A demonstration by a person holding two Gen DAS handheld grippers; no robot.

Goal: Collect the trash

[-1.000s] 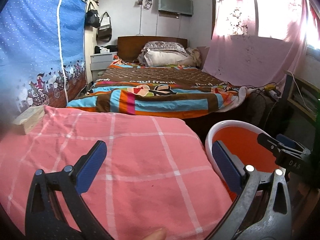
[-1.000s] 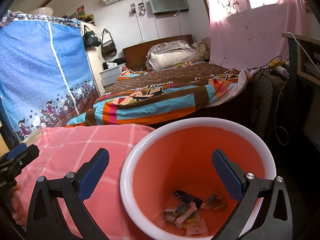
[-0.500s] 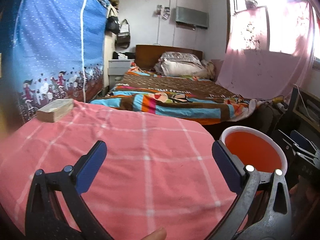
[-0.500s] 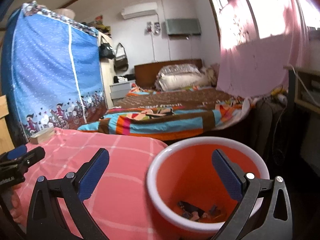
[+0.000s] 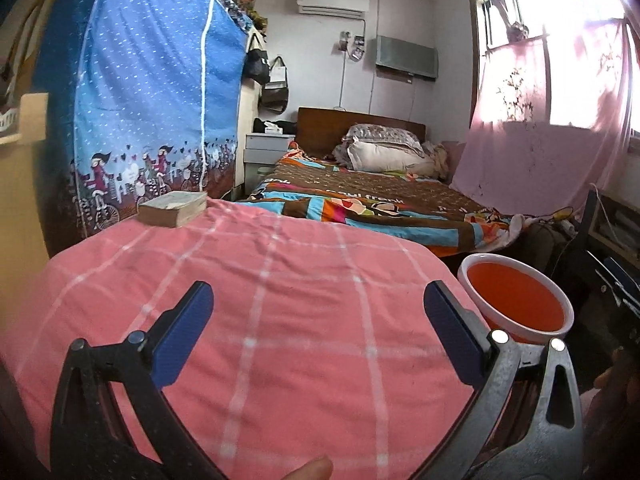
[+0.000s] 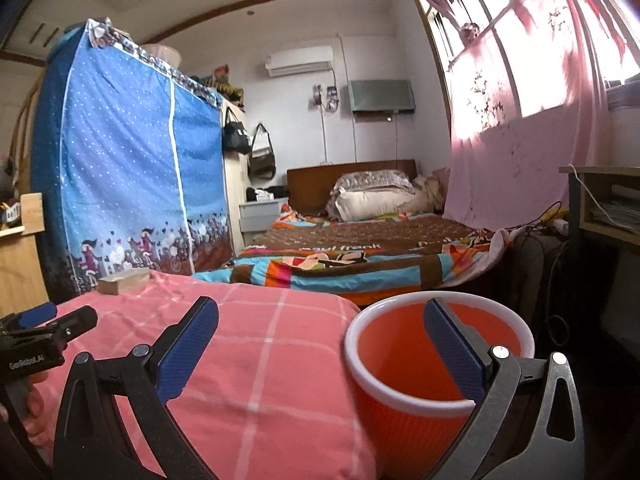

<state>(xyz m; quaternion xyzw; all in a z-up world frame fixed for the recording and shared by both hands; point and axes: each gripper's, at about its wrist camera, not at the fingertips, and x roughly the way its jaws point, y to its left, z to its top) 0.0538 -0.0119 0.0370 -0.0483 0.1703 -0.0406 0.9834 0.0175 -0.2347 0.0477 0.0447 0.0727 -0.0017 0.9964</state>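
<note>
Two grippers are hanging over a pink checked cloth [image 5: 280, 320], and both are standing wide open with nothing between their blue pads. The left gripper [image 5: 318, 332] is pointing across the cloth toward the bed [image 5: 360, 204] at 12 o'clock; a fingertip [image 5: 308, 472] is showing at 6 o'clock in the left wrist view. The right gripper [image 6: 320, 344] is hovering near the cloth's right edge, its left pad [image 6: 188, 344] lying over the cloth and its right pad [image 6: 452, 344] lying in front of the bin's mouth.

The bin [image 6: 400, 412], orange with a white rim, is standing just beside the cloth's right edge, at 5 o'clock in the right wrist view and at 4 o'clock [image 5: 516, 300] in the left wrist view. From these angles only its orange inner wall is showing, so what is lying in it cannot be told.

A thick book [image 5: 172, 208] is lying on the far left corner of the cloth, at 10 o'clock in the left wrist view, well apart from both grippers. Behind it a blue wardrobe cover [image 5: 152, 100] is hanging. A pink curtain [image 6: 520, 152] is hanging at 2 o'clock by the window.

In the right wrist view the left gripper's black body [image 6: 36, 340] is showing at 9 o'clock, with part of a hand [image 6: 34, 400] under it.
</note>
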